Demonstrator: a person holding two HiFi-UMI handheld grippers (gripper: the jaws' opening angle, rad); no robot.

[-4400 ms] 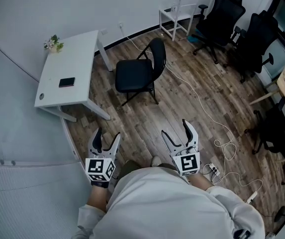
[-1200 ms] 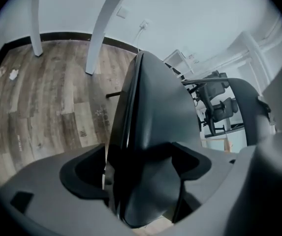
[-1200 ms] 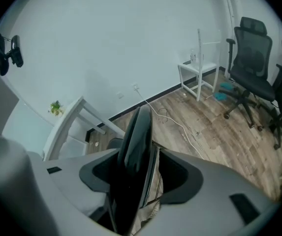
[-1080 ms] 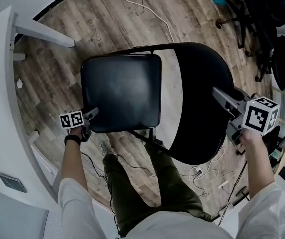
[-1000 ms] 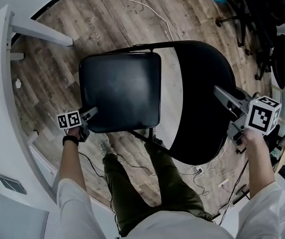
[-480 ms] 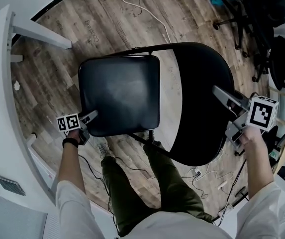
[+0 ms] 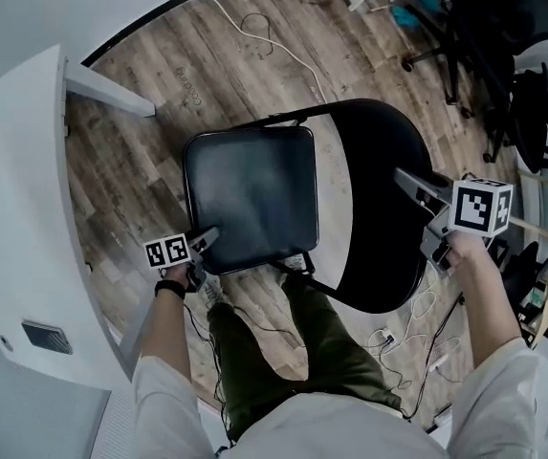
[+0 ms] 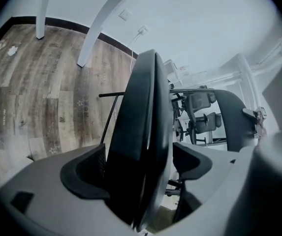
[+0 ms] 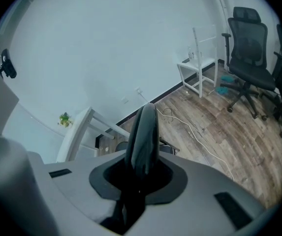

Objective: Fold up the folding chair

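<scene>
A black folding chair stands on the wood floor in front of me. Its seat [image 7: 250, 194] is tipped, with the front edge raised. My left gripper [image 7: 207, 238] is shut on the seat's front left corner. In the left gripper view the seat [image 8: 141, 127] stands edge-on between the jaws of the left gripper [image 8: 140, 165]. The rounded backrest [image 7: 379, 208] is at the right. My right gripper [image 7: 410, 185] is shut on its top edge. In the right gripper view the backrest [image 9: 141, 129] is pinched in the right gripper [image 9: 140, 173].
A white desk [image 7: 15, 208] with its leg [image 7: 111, 92] runs along the left. The person's legs [image 7: 293, 352] stand just behind the chair. Cables [image 7: 274, 36] lie on the floor beyond it, and more cables [image 7: 417, 338] at the lower right. Black office chairs [image 7: 532, 27] crowd the far right.
Both grippers have risen with the chair in their grip. The left one has lifted the seat's front edge, so the seat looks shorter and more tilted.
</scene>
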